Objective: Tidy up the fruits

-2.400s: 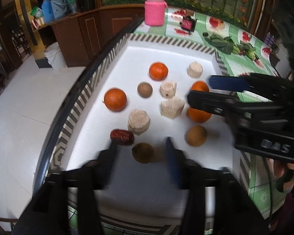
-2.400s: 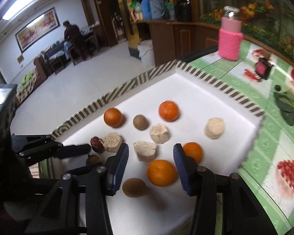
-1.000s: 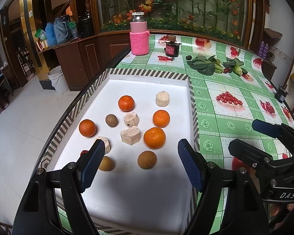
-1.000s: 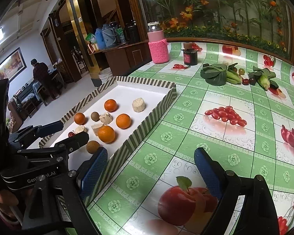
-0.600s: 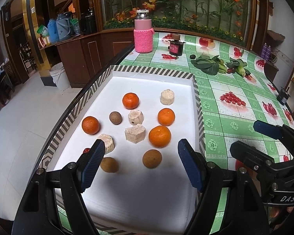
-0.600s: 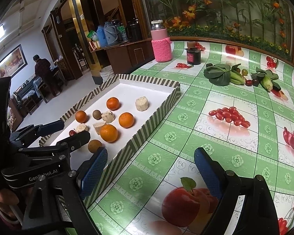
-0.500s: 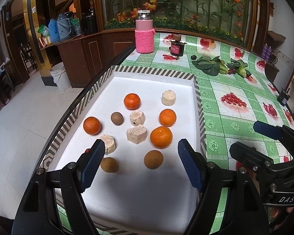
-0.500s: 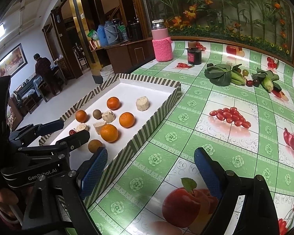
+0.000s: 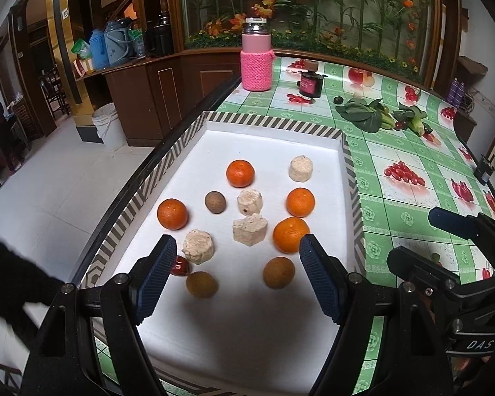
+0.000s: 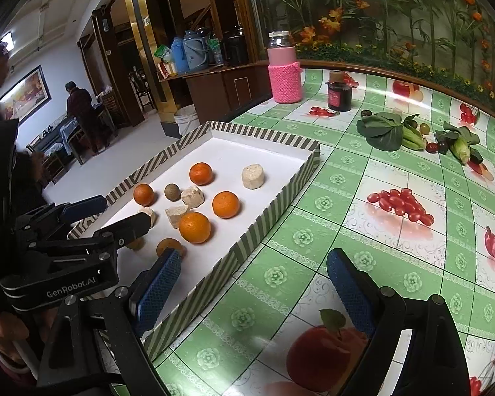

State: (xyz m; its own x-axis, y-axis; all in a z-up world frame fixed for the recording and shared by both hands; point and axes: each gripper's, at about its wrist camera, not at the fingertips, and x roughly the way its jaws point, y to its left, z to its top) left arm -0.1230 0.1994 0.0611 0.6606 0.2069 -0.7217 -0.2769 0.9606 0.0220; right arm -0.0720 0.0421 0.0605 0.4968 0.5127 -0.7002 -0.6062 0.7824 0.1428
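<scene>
Left tongs (image 9: 237, 277) gape wide over the near end of the tray (image 9: 274, 125), holding nothing. Right tongs (image 10: 254, 283) gape wide too, empty, over the green cloth (image 10: 379, 241) beside the tray. In the left view the fruit lies loose in the tray: oranges at 12 (image 9: 240, 173), 9 (image 9: 172, 214), 2 (image 9: 300, 202) and 4 (image 9: 291, 235) o'clock, brown fruit at the centre (image 9: 215, 202) and at 6 (image 9: 279, 273) and 7 (image 9: 202, 284), a red date (image 9: 181, 266) at 8 behind the left finger.
</scene>
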